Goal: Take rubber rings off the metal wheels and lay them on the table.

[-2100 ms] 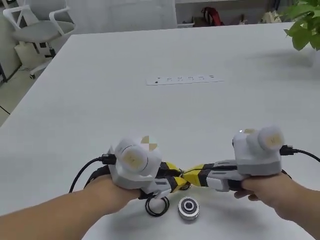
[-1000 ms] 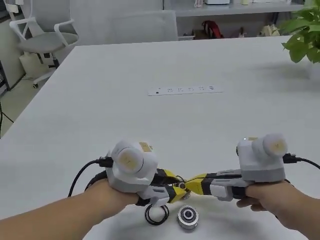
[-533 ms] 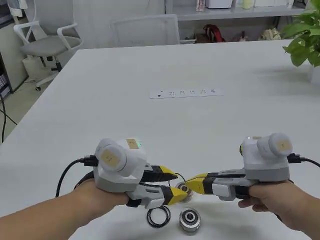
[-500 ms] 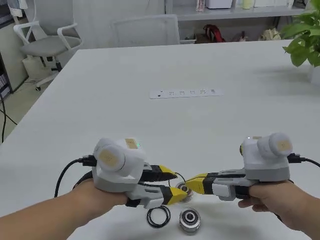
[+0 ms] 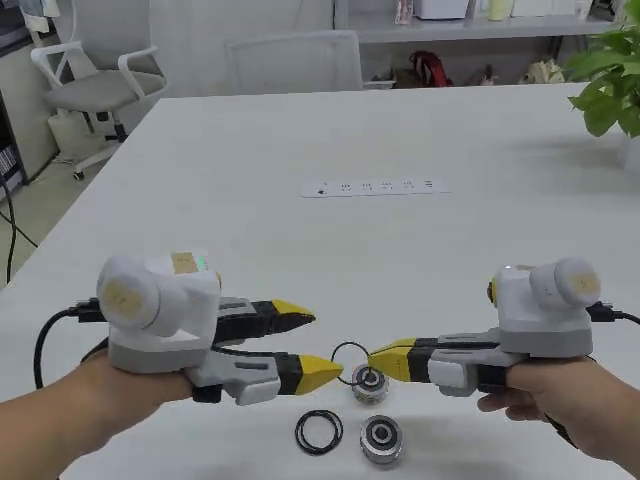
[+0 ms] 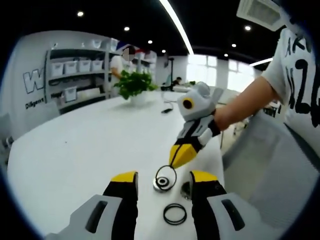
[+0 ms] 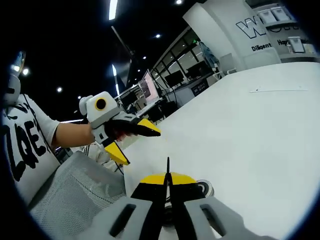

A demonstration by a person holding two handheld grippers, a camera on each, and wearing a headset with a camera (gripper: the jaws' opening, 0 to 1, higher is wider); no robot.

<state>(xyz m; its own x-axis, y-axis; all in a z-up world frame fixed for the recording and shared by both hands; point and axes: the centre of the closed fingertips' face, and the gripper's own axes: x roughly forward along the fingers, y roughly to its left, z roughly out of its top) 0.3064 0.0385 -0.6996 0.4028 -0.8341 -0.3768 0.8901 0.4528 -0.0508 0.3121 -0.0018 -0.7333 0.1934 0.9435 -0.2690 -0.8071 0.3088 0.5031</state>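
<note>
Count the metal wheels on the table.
2. One metal wheel sits under the right gripper, which pinches its rubber ring; the other wheel lies nearer the person, beside a loose ring. None seems hidden.

Head view: illumination is bright, even and diffuse from overhead, and focus is sharp throughout. The left gripper [image 5: 326, 346] and right gripper [image 5: 375, 354] cast only faint, soft-edged shadows on the white table [image 5: 400, 130], which renders near-white with little texture. Both gripper views: strong fisheye bending toward the edges. The ceiling is underexposed, with a strip light [image 6: 175, 22] and spot lights showing as clipped highlights, and the windows [image 6: 212, 62] are blown out. The thin rubber ring [image 6: 166, 176] resolves cleanly.
</note>
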